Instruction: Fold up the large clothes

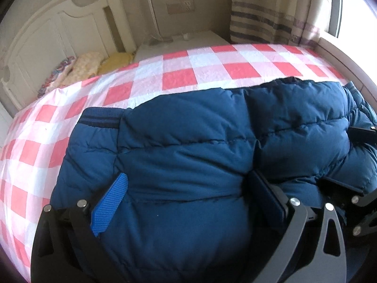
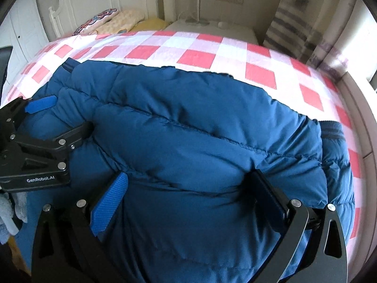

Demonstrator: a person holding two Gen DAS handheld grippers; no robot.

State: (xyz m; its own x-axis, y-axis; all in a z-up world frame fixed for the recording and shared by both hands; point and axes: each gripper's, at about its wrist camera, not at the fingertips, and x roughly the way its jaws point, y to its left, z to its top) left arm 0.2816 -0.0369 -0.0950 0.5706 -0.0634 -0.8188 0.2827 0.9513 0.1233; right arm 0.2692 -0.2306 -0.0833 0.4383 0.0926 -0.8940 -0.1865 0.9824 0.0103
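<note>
A large blue puffer jacket point(image 1: 188, 141) lies bunched on the pink-and-white checked bed point(image 1: 150, 70); it also fills the right wrist view point(image 2: 188, 129). My left gripper point(image 1: 186, 184) is open, its blue-padded fingers point(image 1: 110, 202) spread wide with the jacket's padded fabric bulging between them. My right gripper point(image 2: 188, 184) is open the same way, fingers point(image 2: 110, 202) pressed into the jacket. The left gripper also shows at the left of the right wrist view point(image 2: 47, 129). The right gripper's black frame shows at the right edge of the left wrist view point(image 1: 353, 188). A striped ribbed cuff point(image 1: 101, 120) shows at the jacket's left end.
A white headboard point(image 1: 47, 42) and pillows point(image 1: 89, 63) are at the far left. A nightstand point(image 1: 188, 40) stands behind the bed. Striped curtains point(image 1: 264, 18) and a window point(image 1: 353, 11) are at the right. The checked bedcover point(image 2: 188, 47) extends beyond the jacket.
</note>
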